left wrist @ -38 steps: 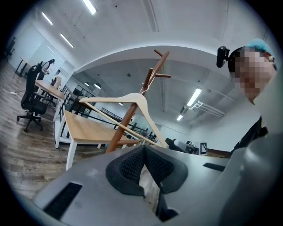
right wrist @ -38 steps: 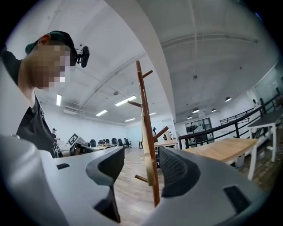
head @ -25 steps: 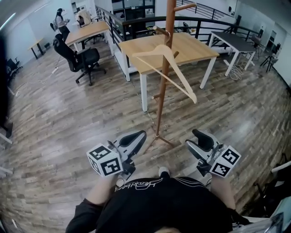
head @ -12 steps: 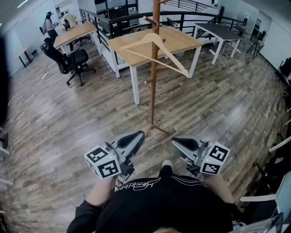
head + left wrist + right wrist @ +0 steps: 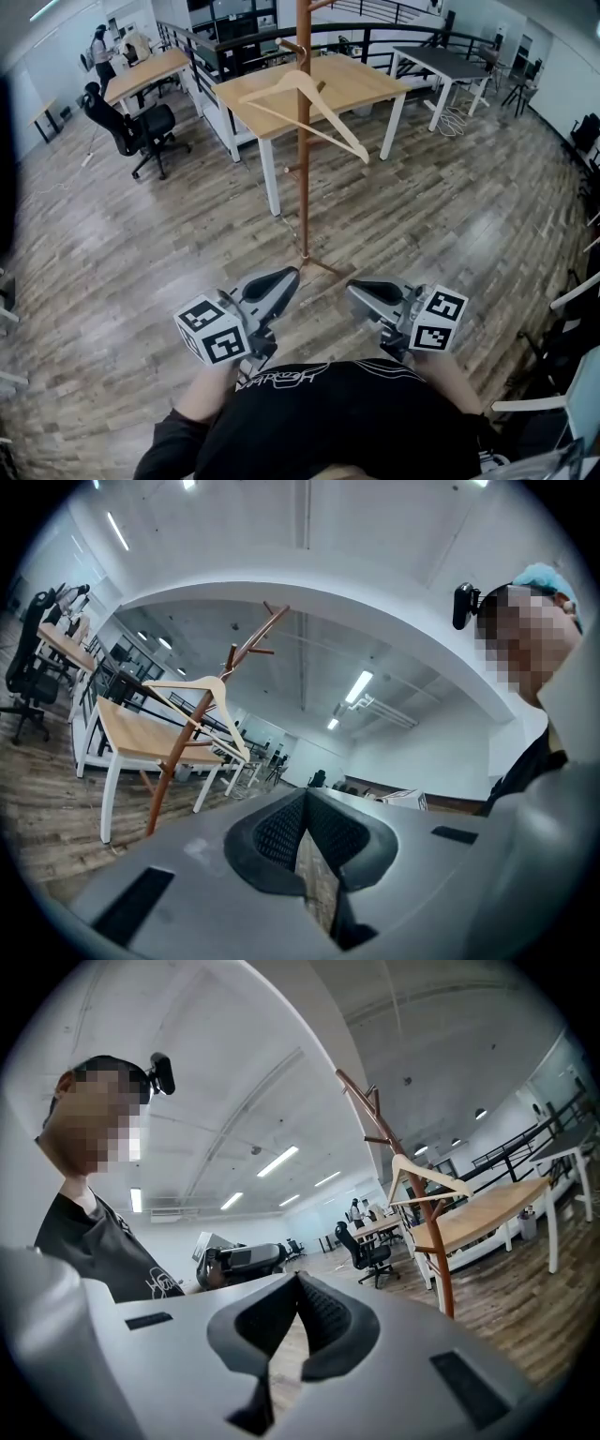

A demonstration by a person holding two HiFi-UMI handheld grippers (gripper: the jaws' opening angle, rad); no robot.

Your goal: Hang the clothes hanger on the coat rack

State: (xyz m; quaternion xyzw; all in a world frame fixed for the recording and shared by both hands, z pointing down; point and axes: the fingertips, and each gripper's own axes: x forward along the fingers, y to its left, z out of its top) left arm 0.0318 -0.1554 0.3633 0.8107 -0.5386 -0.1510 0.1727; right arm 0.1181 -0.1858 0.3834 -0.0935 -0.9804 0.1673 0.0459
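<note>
A pale wooden clothes hanger hangs by its hook from a peg of the brown wooden coat rack, which stands on the plank floor some way ahead of me. Both grippers are held low, close to my black shirt, well short of the rack. My left gripper is shut and holds nothing. Beside it, my right gripper is also shut and empty. In the left gripper view the hanger and rack lie to the left of the closed jaws. In the right gripper view the hanger lies to the right of the closed jaws.
A light wooden table stands just behind the rack, with a dark table to its right. A black office chair and another desk with people are at the back left. A railing runs along the back. White furniture shows at the right edge.
My right gripper's jaws have closed and it has shifted left toward the left gripper. The rack and hanger now sit further left and further away in the head view.
</note>
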